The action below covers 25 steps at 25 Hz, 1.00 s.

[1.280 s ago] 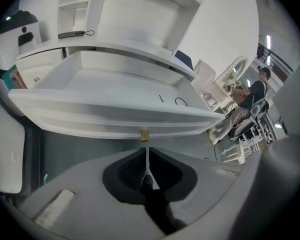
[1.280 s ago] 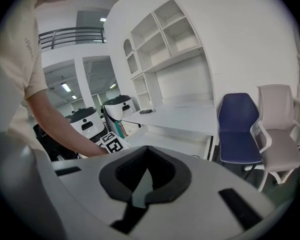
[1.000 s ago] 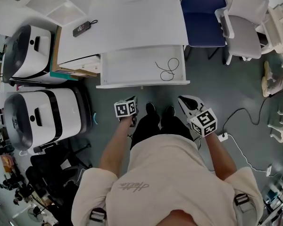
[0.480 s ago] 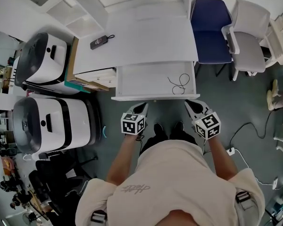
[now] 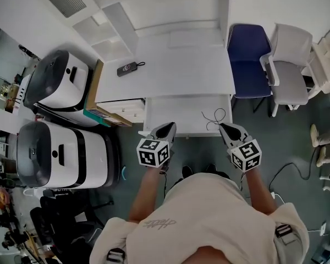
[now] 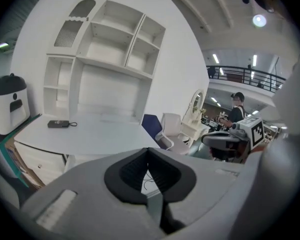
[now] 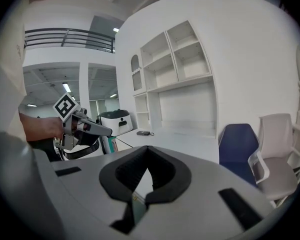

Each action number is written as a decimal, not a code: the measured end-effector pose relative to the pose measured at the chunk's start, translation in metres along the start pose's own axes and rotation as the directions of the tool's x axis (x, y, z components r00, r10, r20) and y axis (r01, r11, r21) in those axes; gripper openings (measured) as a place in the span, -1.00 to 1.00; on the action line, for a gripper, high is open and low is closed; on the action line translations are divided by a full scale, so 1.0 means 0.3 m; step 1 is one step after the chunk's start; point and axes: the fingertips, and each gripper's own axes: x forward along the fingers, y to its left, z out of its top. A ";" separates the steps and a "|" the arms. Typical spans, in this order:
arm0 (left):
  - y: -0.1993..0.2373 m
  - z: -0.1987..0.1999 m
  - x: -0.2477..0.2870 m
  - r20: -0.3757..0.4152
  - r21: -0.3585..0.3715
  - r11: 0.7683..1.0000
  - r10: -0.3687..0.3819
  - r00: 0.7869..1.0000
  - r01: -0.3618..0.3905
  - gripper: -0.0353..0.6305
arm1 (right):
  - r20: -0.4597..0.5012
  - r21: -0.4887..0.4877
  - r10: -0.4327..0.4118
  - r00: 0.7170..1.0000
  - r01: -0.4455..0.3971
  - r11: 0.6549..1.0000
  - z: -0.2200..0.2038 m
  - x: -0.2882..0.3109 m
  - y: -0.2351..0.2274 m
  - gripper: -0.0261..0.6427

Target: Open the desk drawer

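The white desk (image 5: 176, 65) has its drawer (image 5: 176, 114) pulled out toward me, with a thin black cable (image 5: 214, 117) lying loose in its right part. My left gripper (image 5: 168, 128) hangs over the drawer's front edge at the left, its jaws shut on nothing. My right gripper (image 5: 230, 130) is at the front right corner, also shut and empty. In the left gripper view the jaws (image 6: 149, 153) point over the desk top (image 6: 90, 130). The right gripper view looks past its shut jaws (image 7: 147, 153) at the left gripper (image 7: 85, 129).
A small black device (image 5: 127, 68) lies on the desk's left part. Two large white machines (image 5: 58, 78) (image 5: 60, 150) stand left of the desk. A blue chair (image 5: 250, 59) and a pale chair (image 5: 291, 65) stand to the right. White shelves (image 5: 154, 10) rise behind.
Both grippers have moved forward from in front of my legs up to the drawer's front edge. The drawer stands as far out as before, and both jaws stayed shut.
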 end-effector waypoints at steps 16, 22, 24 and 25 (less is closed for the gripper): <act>0.006 0.415 -0.114 0.252 0.126 0.992 -0.007 0.968 -0.025 -0.85 | 0.197 -0.119 -0.015 0.980 0.039 0.992 0.414 0.007 0.007 -0.93; -0.028 0.532 -0.174 0.323 0.206 0.976 -0.005 0.946 -0.065 -0.84 | 0.261 -0.168 -0.016 0.965 0.062 0.984 0.540 -0.019 0.018 -0.93; -0.049 0.570 -0.192 0.350 0.236 0.968 -0.003 0.937 -0.085 -0.84 | 0.281 -0.177 -0.017 0.960 0.070 0.982 0.573 -0.027 0.018 -0.93; -0.058 0.589 -0.200 0.364 0.247 0.965 -0.004 0.931 -0.092 -0.84 | 0.290 -0.179 -0.019 0.957 0.074 0.981 0.588 -0.032 0.018 -0.93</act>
